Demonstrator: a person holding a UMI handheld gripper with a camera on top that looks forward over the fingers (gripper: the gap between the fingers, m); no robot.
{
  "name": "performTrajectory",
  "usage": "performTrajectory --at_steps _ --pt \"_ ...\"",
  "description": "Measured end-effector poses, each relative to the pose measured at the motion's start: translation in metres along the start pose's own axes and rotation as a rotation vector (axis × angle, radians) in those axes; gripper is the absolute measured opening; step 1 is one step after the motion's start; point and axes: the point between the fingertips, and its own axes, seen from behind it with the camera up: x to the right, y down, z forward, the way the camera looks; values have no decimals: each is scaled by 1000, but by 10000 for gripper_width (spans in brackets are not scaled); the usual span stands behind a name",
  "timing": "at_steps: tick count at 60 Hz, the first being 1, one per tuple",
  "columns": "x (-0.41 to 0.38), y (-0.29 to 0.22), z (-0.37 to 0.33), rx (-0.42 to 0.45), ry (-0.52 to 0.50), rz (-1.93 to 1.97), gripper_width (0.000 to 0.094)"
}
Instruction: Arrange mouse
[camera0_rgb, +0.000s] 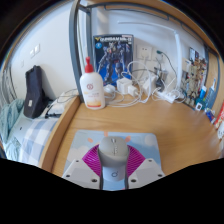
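A grey computer mouse (113, 150) sits between my gripper's (113, 160) two fingers, over a grey mouse mat with orange marks (80, 145) on the wooden desk (170, 130). The magenta pads (96, 158) press against the mouse's left and right sides, with no gap showing. The mouse's rear end and scroll wheel face away from me. I cannot tell whether the mouse is lifted or resting on the mat.
A white bottle with a red cap (92, 86) stands at the desk's back left. A poster box (112, 52) leans on the wall behind it. White cables and plugs (140, 88) lie at the back. A black device (36, 92) stands to the left, off the desk.
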Motion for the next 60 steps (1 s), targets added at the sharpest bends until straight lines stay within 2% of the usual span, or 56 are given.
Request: performTrajectory --at_steps 6,7,10,19,22,24,25,28,45,52,60 --pt "-3 27 11 -36 21 -18 318" --pt "-3 25 11 -20 26 -24 319" --pt "3 27 10 -11 59 -55 367" --pt "1 31 12 -23 46 -24 501" --pt "4 33 9 -44 53 -12 613" --pt "7 30 4 -46 63 -18 761" --pt "9 27 1 -44 67 -26 807" --pt "13 17 -11 -37 80 -43 870" --pt "8 -66 -136 56 60 2 871" --pt "6 -83 -176 102 36 12 866" --pt "20 -97 -199 152 54 48 868"
